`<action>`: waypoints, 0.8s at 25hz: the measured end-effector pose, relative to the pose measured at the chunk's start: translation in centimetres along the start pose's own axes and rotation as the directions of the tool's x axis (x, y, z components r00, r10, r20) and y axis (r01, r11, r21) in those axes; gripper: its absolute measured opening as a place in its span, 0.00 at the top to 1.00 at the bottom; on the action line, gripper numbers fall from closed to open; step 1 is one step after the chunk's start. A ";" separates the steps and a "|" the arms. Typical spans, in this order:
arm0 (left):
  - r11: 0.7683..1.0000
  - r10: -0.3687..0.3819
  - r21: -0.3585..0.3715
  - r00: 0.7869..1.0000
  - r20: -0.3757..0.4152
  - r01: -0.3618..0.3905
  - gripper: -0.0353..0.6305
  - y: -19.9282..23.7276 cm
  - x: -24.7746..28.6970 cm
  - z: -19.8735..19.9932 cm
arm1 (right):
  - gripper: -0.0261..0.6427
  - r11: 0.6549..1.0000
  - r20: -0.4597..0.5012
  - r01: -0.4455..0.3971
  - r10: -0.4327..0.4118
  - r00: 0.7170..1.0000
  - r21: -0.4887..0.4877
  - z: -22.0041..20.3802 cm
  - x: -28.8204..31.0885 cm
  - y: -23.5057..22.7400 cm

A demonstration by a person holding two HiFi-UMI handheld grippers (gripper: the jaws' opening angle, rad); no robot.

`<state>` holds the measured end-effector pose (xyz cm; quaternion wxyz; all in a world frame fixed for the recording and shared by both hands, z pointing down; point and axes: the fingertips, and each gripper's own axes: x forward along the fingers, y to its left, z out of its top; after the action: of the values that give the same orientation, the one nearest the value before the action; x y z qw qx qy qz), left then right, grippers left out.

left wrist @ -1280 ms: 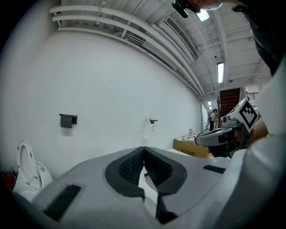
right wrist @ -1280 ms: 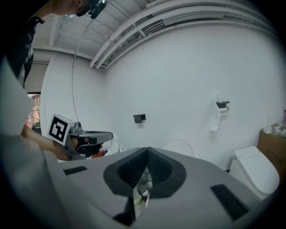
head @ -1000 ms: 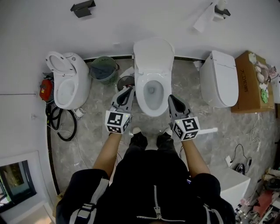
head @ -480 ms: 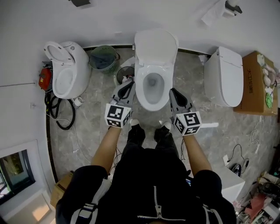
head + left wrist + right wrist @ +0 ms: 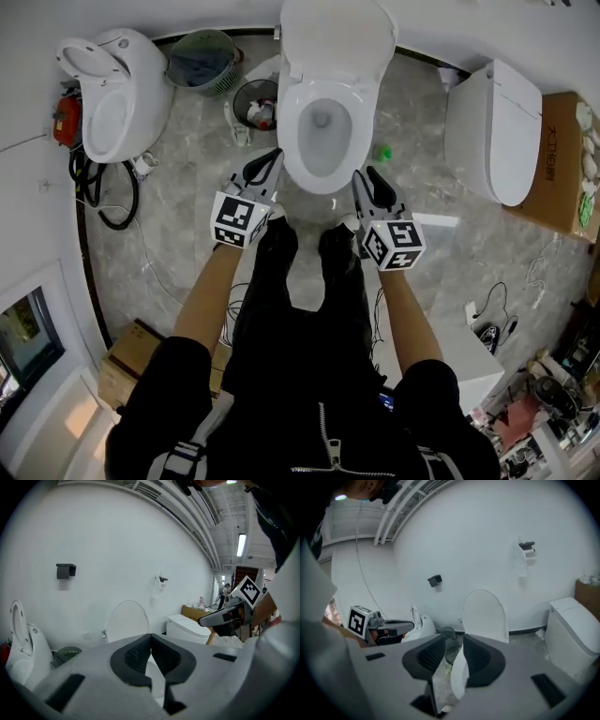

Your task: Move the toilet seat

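The middle toilet [image 5: 322, 178] has its lid [image 5: 326, 37] standing up against the wall and its white seat ring [image 5: 354, 127] lying down on the bowl. My left gripper [image 5: 276, 156] is at the bowl's front left, shut, with nothing between its pads [image 5: 150, 641]. My right gripper [image 5: 360, 178] is at the bowl's front right. Its jaws have just been opening, and the white front rim [image 5: 459, 674] shows in the gap between them, with no pad pressing on it. The raised lid [image 5: 485, 616] shows beyond.
A second toilet [image 5: 103, 94] with its seat raised stands at the left, a closed one [image 5: 494, 131] at the right. A green basket [image 5: 202, 61] and a black bin [image 5: 255, 101] sit left of the bowl. A cardboard box [image 5: 562, 159] is far right, hoses [image 5: 98, 202] far left.
Both grippers have come down lower beside the front of the bowl. The right jaws have parted from shut to a narrow gap. The left jaws stay shut.
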<state>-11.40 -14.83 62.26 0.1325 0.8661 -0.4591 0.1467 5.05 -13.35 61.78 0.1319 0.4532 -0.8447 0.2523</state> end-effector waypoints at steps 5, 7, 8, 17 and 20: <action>0.998 0.028 -0.054 0.999 -0.039 -0.030 0.94 0.2 1.7 -6.4 | 0.73 0.995 -0.121 0.045 -0.034 0.992 0.089 -7.5 2.3 -2.6; 0.992 0.019 -0.122 0.997 -0.075 -0.028 0.79 0.4 2.6 -9.5 | 0.70 0.990 -0.155 0.062 -0.042 0.987 0.125 -10.2 3.4 -3.6; 0.985 0.004 -0.174 0.996 -0.085 -0.019 0.73 0.5 3.1 -11.0 | 0.66 0.987 -0.172 0.070 -0.045 0.984 0.146 -11.6 4.1 -4.1; 0.921 -0.064 -0.386 0.962 -0.265 -0.046 0.56 0.1 7.7 -26.7 | 0.55 0.903 -0.344 0.235 -0.105 0.933 0.361 -25.9 8.8 -9.7; 0.874 -0.085 -0.479 0.943 -0.322 -0.085 0.51 -0.4 9.0 -31.4 | 0.54 0.863 -0.382 0.273 -0.103 0.919 0.424 -29.7 9.9 -11.2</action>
<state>-10.38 -10.01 94.58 0.4213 0.7674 -0.4520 0.1709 8.72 -9.27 94.62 0.1890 0.5016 -0.6725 0.5103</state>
